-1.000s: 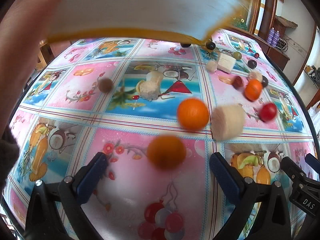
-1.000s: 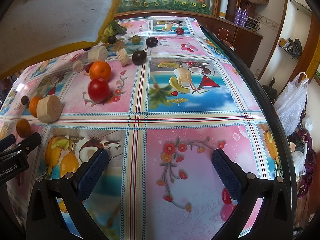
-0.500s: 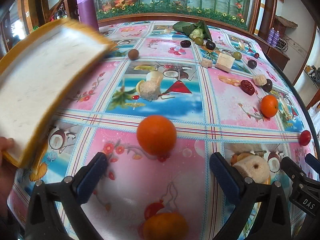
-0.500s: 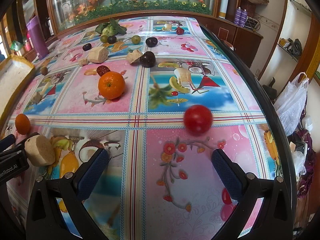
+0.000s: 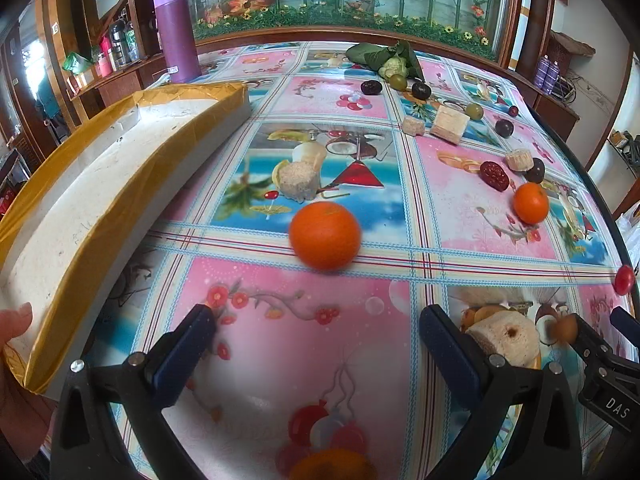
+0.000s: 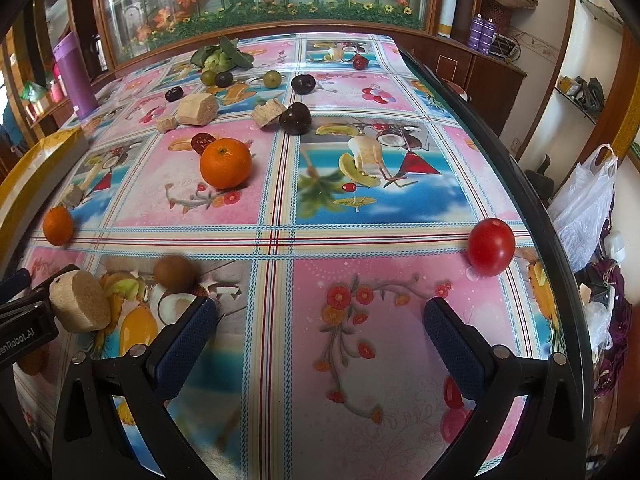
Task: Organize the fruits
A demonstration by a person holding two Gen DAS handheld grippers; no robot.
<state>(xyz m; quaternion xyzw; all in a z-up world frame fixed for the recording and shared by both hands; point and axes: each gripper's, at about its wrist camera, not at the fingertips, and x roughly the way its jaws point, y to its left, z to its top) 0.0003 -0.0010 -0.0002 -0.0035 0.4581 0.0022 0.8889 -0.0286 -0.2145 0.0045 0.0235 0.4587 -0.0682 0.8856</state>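
Fruit lies scattered loose over the worktop [image 6: 400, 216], and sorting has not begun: the left gripper [image 5: 316, 336] and right gripper [image 6: 320, 326] both hover with fingers spread and nothing between them. An orange [image 5: 325, 236], blurred and probably rolling, sits ahead of the left gripper; a red tomato [image 6: 491, 252] lies near the right edge. A foam tray [image 5: 100, 184] stands tilted at left, a hand [image 5: 12, 324] on its corner. Next, the tray needs setting flat, then the nearest fruit can be pinched.

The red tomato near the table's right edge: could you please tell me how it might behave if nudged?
The red tomato is round and smooth, so it would probably roll at a light push. It sits close to the table edge, so a roll outward could drop it. Its glossy skin may slip between the fingers.
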